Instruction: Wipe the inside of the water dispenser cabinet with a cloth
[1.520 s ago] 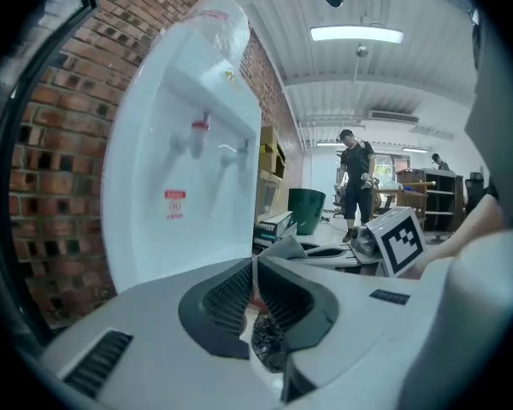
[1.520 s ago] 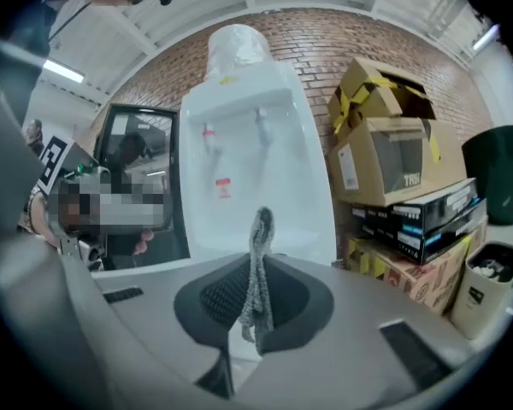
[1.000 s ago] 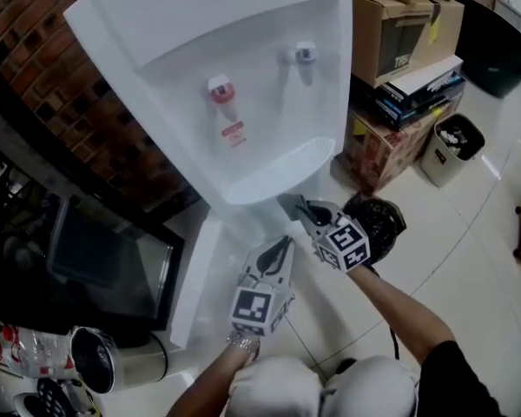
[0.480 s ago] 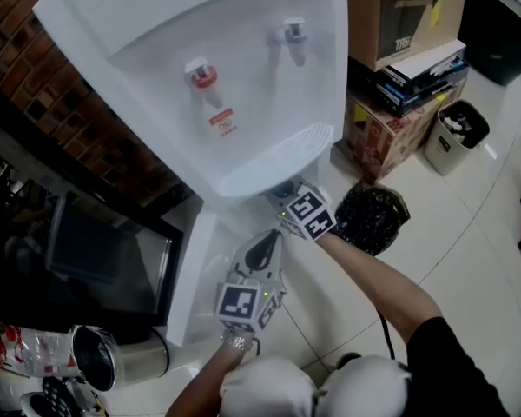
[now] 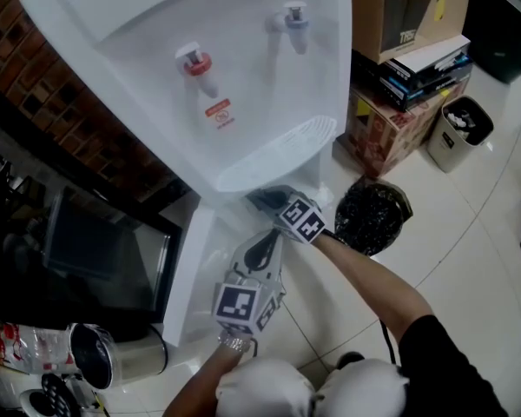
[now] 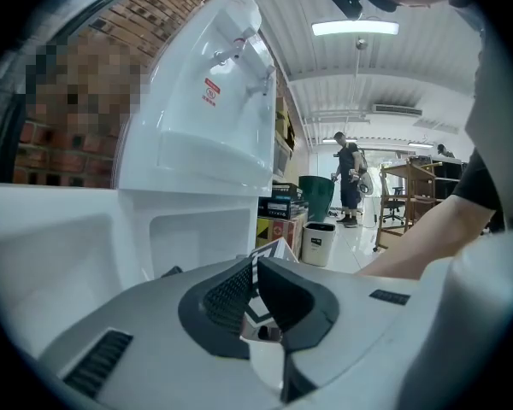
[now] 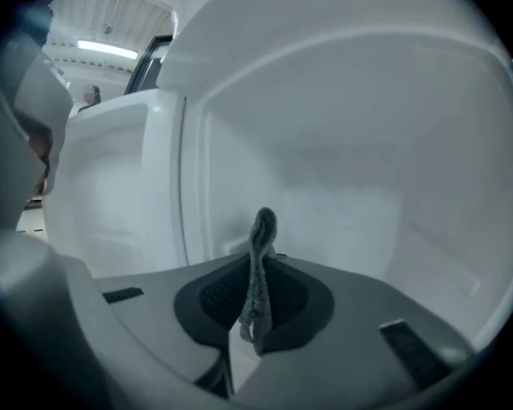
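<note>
The white water dispenser stands tilted in the head view, with a red tap and a blue tap. Its lower cabinet door hangs open to the left. My right gripper reaches under the drip tray into the cabinet. In the right gripper view it is shut on a grey cloth, a fold of which sticks up before the white inner walls. My left gripper waits shut just outside the opening, holding nothing.
Cardboard boxes and stacked cartons stand right of the dispenser. A small waste bin and a black bagged bin sit on the tiled floor. A dark screen and a metal pot are at left. People stand far off.
My right gripper has moved left and deeper under the drip tray into the cabinet. The left gripper has barely shifted.
</note>
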Demonstrator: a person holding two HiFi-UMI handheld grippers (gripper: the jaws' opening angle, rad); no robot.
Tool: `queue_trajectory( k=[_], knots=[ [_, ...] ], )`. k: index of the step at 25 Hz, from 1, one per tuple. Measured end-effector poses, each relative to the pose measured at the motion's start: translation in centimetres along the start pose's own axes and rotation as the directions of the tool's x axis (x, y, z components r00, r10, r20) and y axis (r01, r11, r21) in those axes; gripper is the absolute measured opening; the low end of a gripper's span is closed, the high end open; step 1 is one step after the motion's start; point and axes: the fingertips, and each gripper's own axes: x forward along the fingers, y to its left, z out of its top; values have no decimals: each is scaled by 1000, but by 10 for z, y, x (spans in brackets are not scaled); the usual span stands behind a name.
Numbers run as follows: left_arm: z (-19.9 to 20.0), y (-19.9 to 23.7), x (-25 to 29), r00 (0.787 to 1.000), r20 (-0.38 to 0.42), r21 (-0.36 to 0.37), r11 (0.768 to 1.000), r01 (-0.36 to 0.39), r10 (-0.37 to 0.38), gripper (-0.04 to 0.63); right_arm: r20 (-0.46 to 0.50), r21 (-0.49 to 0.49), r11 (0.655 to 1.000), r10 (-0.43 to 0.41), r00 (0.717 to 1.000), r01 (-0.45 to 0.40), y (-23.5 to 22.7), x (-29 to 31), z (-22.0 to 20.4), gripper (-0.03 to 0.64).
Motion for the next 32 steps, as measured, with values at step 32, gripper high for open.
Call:
queue_trajectory(
  k=[32],
  knots=[
    [-4, -4, 0, 1000, 5, -13, 1000, 22, -22, 23, 35, 30, 925, -380, 924, 379, -68, -61, 23, 20]
  ],
)
